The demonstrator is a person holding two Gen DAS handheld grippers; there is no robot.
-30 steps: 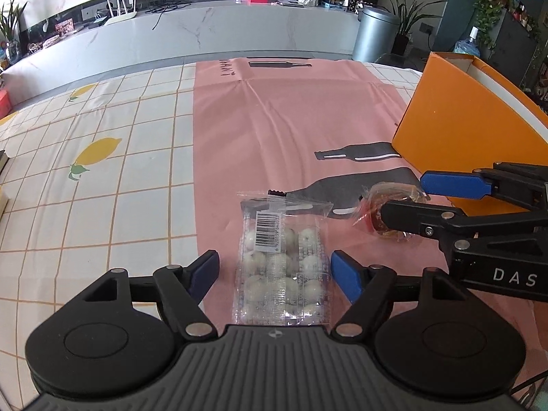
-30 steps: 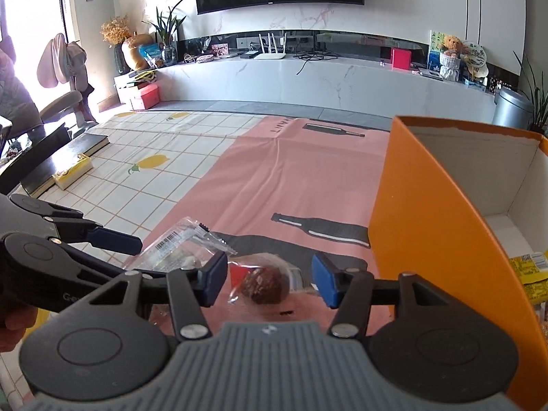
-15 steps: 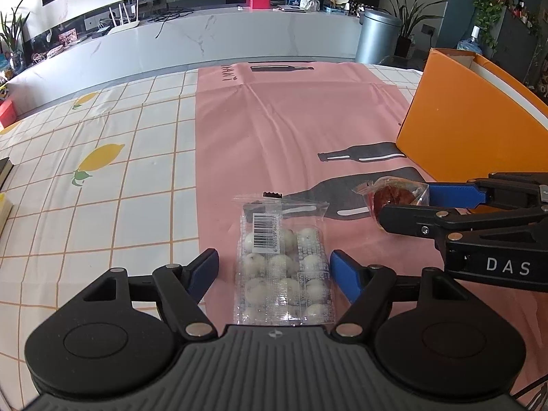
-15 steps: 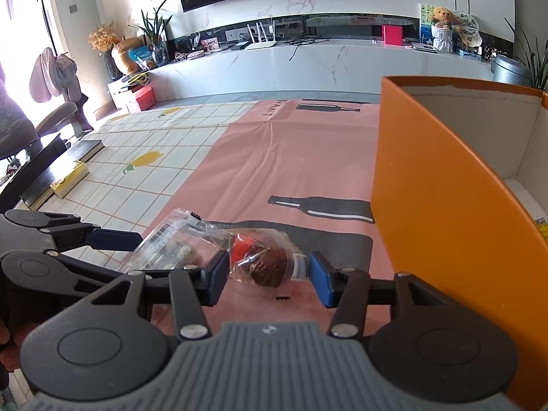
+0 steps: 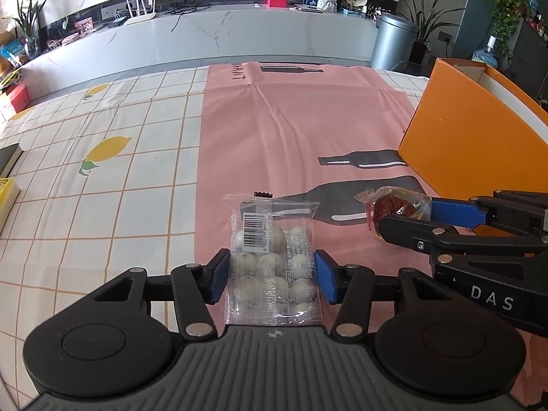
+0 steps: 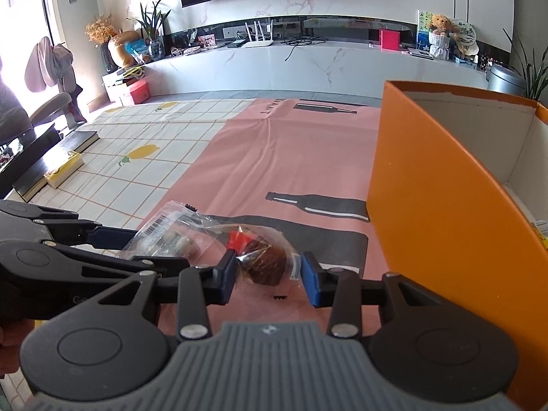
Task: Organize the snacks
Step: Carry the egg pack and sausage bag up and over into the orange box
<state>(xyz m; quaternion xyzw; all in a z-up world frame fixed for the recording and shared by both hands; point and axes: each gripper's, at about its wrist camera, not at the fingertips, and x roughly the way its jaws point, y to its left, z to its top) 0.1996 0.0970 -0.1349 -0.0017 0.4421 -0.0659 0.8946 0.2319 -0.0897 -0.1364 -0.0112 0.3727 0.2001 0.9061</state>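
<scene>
A clear packet of white round candies (image 5: 274,267) lies on the pink cloth between the blue pads of my left gripper (image 5: 272,275), which has closed onto its sides. A clear-wrapped brown snack with a red end (image 6: 262,260) sits between the pads of my right gripper (image 6: 269,275); the left pad touches it, the right pad stands just clear of the wrapper. That snack also shows in the left wrist view (image 5: 394,209). The candy packet shows in the right wrist view (image 6: 164,233).
A tall orange box (image 6: 445,205) with an open top stands close on the right of both grippers, with a yellow packet inside (image 6: 539,229). Books (image 6: 51,167) lie at the table's far left. The pink cloth (image 5: 301,120) stretches ahead.
Both grippers have narrowed around their snacks. My left pads came in from wide apart to the candy packet's sides. The right gripper closed in on the brown snack.
</scene>
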